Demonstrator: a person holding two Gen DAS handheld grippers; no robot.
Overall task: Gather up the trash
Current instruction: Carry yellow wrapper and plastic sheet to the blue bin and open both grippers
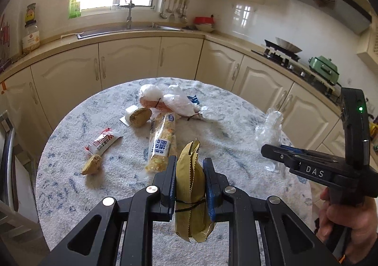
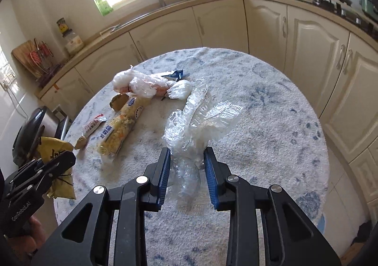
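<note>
While clamped between the blue pads of the left gripper, gold wrapper held upright above the tabletop, bound near its lower end with a thin black tie, serrated top edge splayed apart. Seen also from the right wrist view at far left, as a yellow crumpled mass in black jaws. Right gripper clenched on a crumpled clear plastic wrapper, pads pressing its lower stalk from both sides, upper part fanned out over the tabletop. Held up off the speckled white-and-blue surface, as far as can be told from the left wrist view, where the plastic stands at the tip of the black tool at right, with a hand gripping the handle below.

Left on the tabletop: a long noodle packet with blue print, lying lengthwise near the middle; a red-and-white snack wrapper to its left, with a brownish lump touching its near end; a second brownish lump beside a small white block farther back; a bundle of white plastic bags tied with black string at the far side, a scrap of blue packaging just behind it.

Beyond the table, cream cabinets, a sink under a bright window.
</note>
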